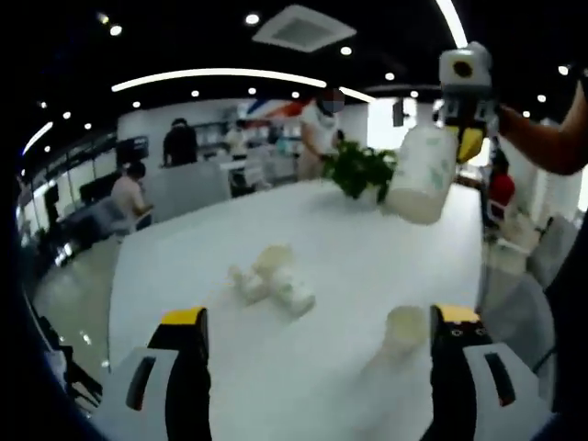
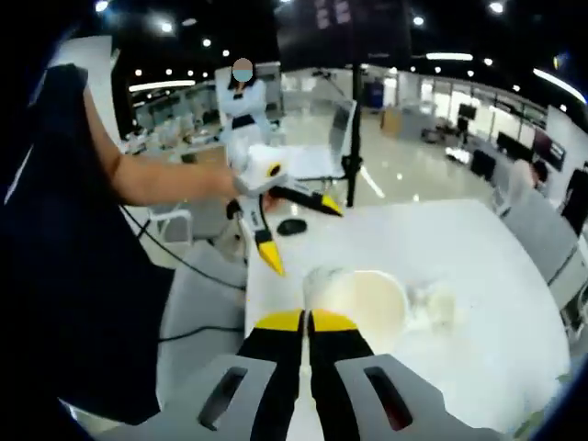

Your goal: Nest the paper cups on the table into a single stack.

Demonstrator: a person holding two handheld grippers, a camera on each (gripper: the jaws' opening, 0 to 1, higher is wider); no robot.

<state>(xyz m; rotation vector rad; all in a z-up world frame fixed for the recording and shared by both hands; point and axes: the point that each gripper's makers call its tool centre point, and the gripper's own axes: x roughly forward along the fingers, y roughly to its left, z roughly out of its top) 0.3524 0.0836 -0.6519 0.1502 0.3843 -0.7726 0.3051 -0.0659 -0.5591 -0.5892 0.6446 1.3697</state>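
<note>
Right gripper (image 2: pixel 307 322) jaws pinching a raised paper cup's (image 2: pixel 356 301) rim; left gripper (image 1: pixel 317 322) jaws spread.

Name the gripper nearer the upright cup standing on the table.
Left. The left gripper is open with the upright cup just inside its right jaw. The right gripper is raised away from it, shut on another cup.

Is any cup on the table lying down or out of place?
Yes. Some paper cups lie tipped on their sides mid-table, loosely scattered. One cup stands upright near the left hand-held gripper. The right hand-held gripper holds another cup tilted.
</note>
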